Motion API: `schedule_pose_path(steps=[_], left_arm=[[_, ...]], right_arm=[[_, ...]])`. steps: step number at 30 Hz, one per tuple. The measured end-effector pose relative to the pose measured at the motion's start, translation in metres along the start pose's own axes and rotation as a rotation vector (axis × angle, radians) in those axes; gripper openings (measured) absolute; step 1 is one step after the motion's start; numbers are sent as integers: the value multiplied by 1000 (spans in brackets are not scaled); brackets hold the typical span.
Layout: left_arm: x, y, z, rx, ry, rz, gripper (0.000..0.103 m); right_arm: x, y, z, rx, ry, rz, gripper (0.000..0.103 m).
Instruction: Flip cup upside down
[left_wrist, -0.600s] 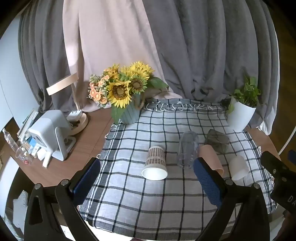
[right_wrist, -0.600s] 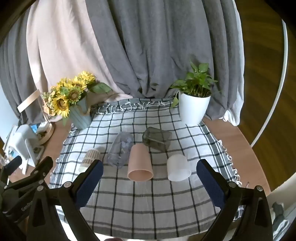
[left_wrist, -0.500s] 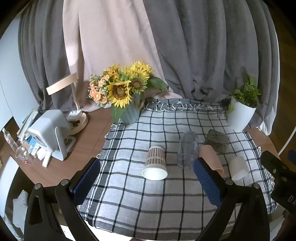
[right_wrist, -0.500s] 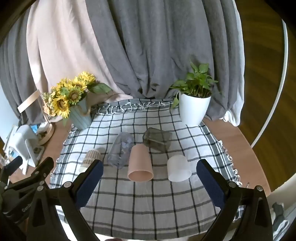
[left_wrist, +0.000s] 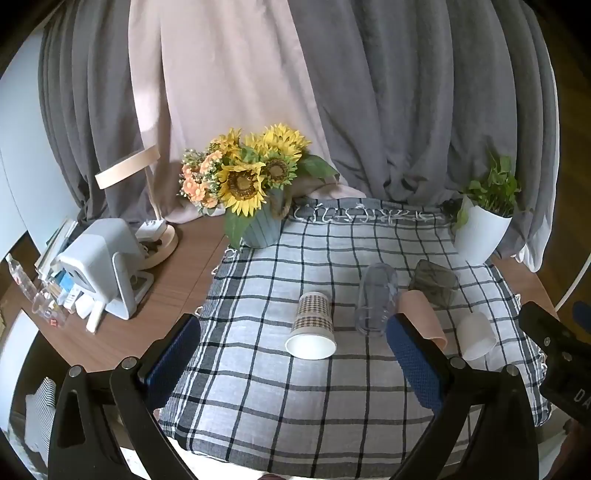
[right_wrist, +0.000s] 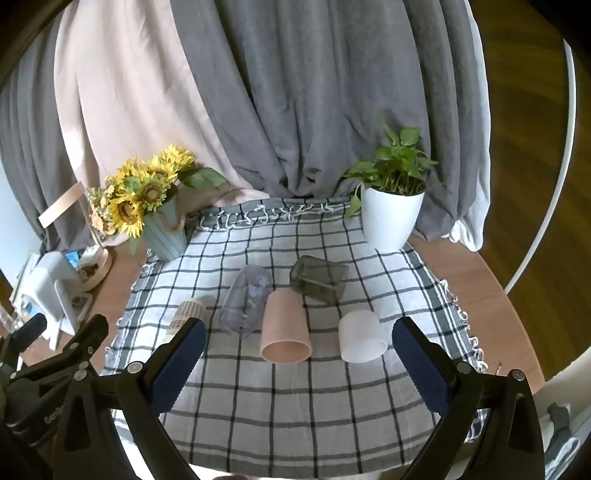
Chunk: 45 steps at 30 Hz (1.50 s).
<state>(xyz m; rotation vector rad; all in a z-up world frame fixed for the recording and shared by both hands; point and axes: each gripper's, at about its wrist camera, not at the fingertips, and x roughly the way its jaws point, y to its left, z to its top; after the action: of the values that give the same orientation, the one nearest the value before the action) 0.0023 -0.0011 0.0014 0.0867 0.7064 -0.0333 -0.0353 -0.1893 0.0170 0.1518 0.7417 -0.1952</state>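
Note:
Several cups lie on their sides on a checked cloth (left_wrist: 258, 387): a checked paper cup (left_wrist: 312, 326), a clear plastic cup (left_wrist: 375, 302), a pink cup (right_wrist: 284, 326), a dark glass cup (right_wrist: 319, 280) and a white cup (right_wrist: 360, 336). My left gripper (left_wrist: 293, 352) is open and empty, held above the near part of the cloth in front of the paper cup. My right gripper (right_wrist: 295, 354) is open and empty, held in front of the pink and white cups. The paper cup shows partly behind my right gripper's left finger (right_wrist: 177, 363).
A sunflower vase (left_wrist: 255, 199) stands at the cloth's back left and a potted plant (right_wrist: 393, 206) at its back right. A lamp (left_wrist: 147, 206) and a white device (left_wrist: 101, 266) sit on the wooden table (left_wrist: 173, 284) to the left. Curtains hang behind.

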Motion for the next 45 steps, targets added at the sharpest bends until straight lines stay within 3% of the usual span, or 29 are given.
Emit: schedule_pose_path(steps=[45], left_arm=[[-5,4,1,-12,2,-8,103]], right_arm=[[0,2,0,2,1,-1,101]])
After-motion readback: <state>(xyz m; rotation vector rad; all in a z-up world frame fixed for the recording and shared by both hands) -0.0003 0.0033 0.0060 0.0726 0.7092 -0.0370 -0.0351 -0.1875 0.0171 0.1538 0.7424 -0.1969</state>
